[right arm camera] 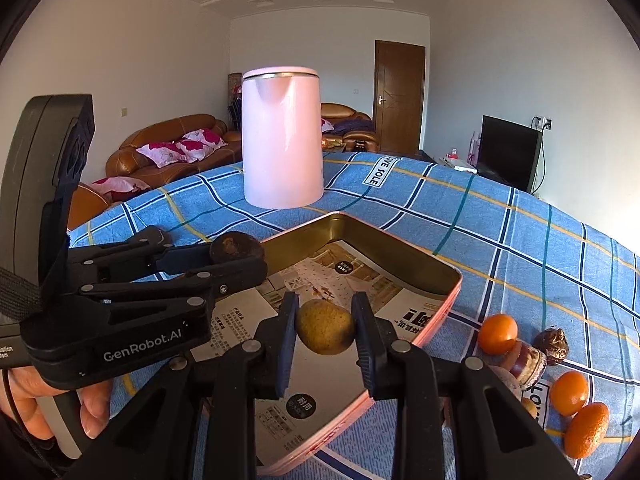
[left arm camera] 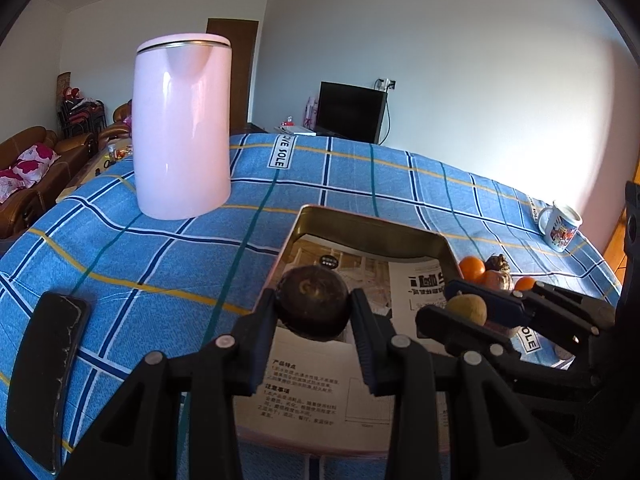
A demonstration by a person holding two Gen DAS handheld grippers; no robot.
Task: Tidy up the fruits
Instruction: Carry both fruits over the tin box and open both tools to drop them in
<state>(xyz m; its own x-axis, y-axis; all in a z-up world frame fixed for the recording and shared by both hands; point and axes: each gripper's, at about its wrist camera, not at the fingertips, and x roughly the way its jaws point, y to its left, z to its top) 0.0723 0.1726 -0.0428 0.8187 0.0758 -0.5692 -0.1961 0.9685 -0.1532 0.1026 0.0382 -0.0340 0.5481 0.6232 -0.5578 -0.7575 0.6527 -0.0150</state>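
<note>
The job has only just begun. The tin box [right arm camera: 416, 268] on the blue checked desk [left arm camera: 160, 256] has paper in it but no fruit yet. The left tongs [left arm camera: 314, 306] are clamped on a dark round fruit [left arm camera: 312, 300] over the box's near end. The right tongs [right arm camera: 325, 330] are clamped on a yellow-green fruit [right arm camera: 325, 330] and hold it above the box too. Both fruits still need putting down inside. More fruit waits near the desk's right edge: three oranges [right arm camera: 497, 334] and a brown lumpy fruit [right arm camera: 554, 346], just beside the box.

Open tin [right arm camera: 448, 280] clear inside, kettle [right arm camera: 282, 138] blocking behind, oranges [right arm camera: 498, 334] probably crowding right side
</note>
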